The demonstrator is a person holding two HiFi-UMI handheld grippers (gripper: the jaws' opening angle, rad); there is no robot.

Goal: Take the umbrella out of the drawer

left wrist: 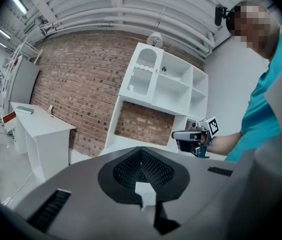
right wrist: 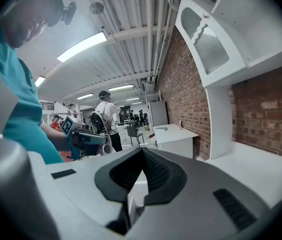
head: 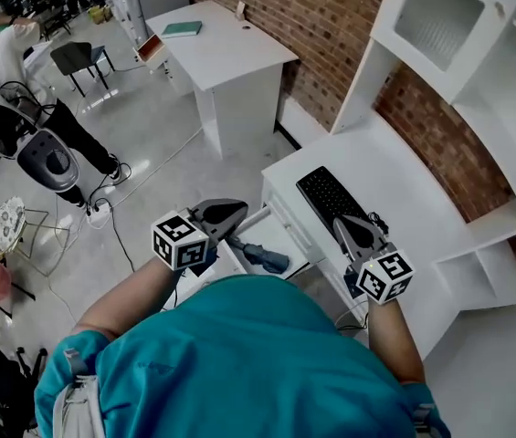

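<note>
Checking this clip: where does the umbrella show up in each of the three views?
Head view: the umbrella lies in the open drawer, just below centre.
Left gripper view: not in it.
Right gripper view: not in it.
Shared landmark: the separate white desk by the brick wall, in all three.

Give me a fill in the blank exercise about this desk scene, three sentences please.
On the white desk lies a black ___.
The wall behind the desk is built of ___.
The umbrella lies in an open ___.
Missing words: keyboard; brick; drawer.
</note>
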